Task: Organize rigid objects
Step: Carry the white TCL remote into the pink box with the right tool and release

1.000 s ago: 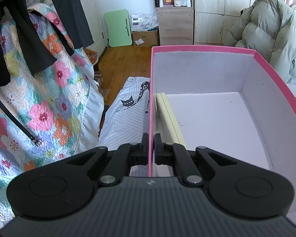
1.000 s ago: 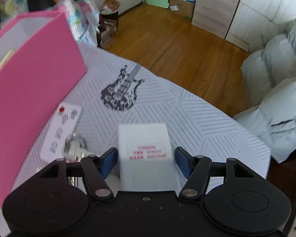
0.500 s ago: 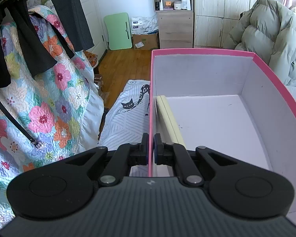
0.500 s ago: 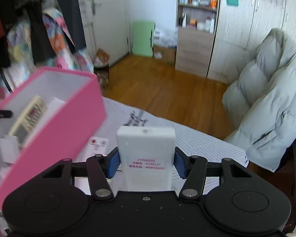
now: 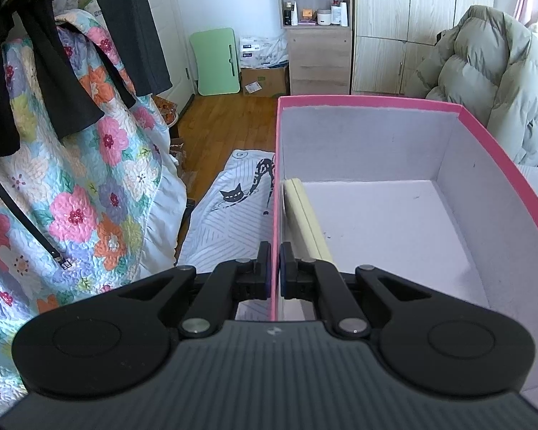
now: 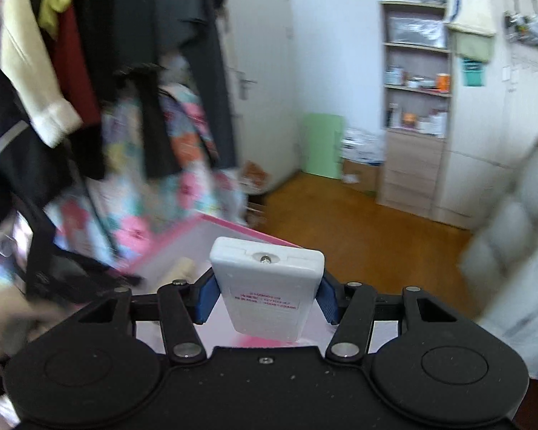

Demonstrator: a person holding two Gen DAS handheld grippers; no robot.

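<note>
My left gripper [image 5: 275, 268] is shut on the left wall of a pink box [image 5: 369, 102] with a white inside, holding it by its rim. A cream remote [image 5: 306, 215] lies inside along that wall. My right gripper [image 6: 267, 295] is shut on a white remote [image 6: 265, 286] with a pink label, held above the pink box [image 6: 226, 227], whose far rim shows just behind it. The cream remote [image 6: 183, 268] shows blurred inside the box.
A striped cloth with a cat print [image 5: 233, 215] covers the surface left of the box. A floral quilt [image 5: 71, 179] and dark hanging clothes [image 5: 36, 53] stand at the left. A grey puffy coat [image 5: 491, 82] lies at the right. Wooden floor and shelves are behind.
My right gripper has lifted the white remote off the cloth and carried it left over the pink box. My left gripper has kept its hold on the box wall.
</note>
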